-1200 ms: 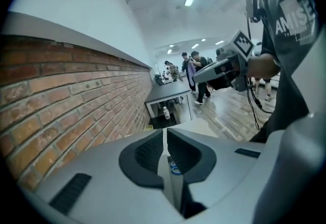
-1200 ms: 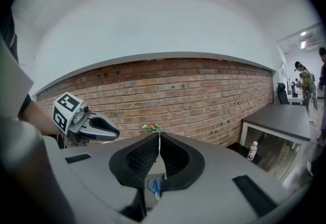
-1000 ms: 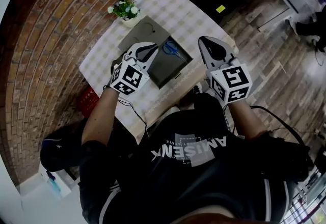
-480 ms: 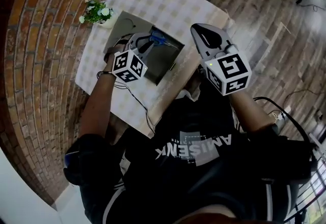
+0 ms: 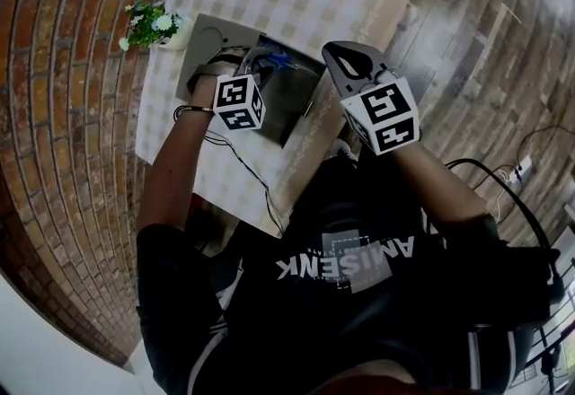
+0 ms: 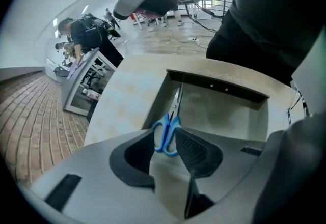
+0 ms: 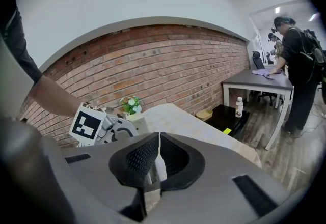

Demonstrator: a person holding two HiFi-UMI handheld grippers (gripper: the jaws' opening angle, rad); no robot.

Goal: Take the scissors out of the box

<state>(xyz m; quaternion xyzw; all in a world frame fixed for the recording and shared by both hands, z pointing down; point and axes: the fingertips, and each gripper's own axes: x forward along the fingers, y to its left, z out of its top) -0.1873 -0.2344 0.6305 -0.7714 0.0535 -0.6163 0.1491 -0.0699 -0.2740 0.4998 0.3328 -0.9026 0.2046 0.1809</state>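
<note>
- The left gripper [image 6: 163, 142], left of centre in the head view, points down into the box [image 6: 224, 84]. Its jaws are opening and press on nothing.
- The scissors [image 6: 168, 129] lie inside the box by its left wall, with the blue handles framed between those jaws. The gripper should sink straight, straddle both loops, then close.
- The right gripper [image 7: 158, 141], right of centre, is clenched on nothing. It could steady the box.
</note>
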